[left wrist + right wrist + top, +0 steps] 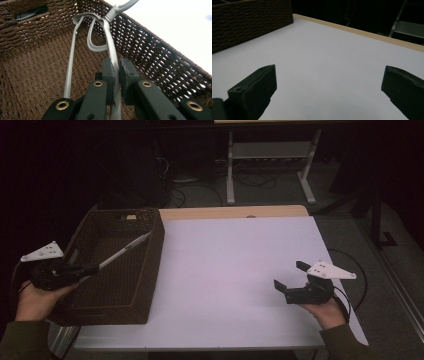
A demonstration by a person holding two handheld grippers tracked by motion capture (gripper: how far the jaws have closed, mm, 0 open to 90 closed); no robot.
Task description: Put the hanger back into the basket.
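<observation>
A brown woven basket (156, 251) stands on the left part of the white table (235, 270). My left gripper (92, 268) reaches into it from the near left side and is shut on a grey whisk-like utensil (121, 252). In the left gripper view the pads (110, 72) pinch one flat grey loop strip of the utensil (111, 47). Its thicker handle points away, up past the basket's wall (155, 57). My right gripper (290, 275) hovers open over the table's near right part. Nothing lies between the jaws of that right gripper (329, 82).
The basket's side (249, 22) shows far off in the right gripper view. A wooden strip (235, 212) edges the table's far side. Behind it stands a metal table frame (270, 150) with cables on the floor. A cable (357, 265) trails by the right hand.
</observation>
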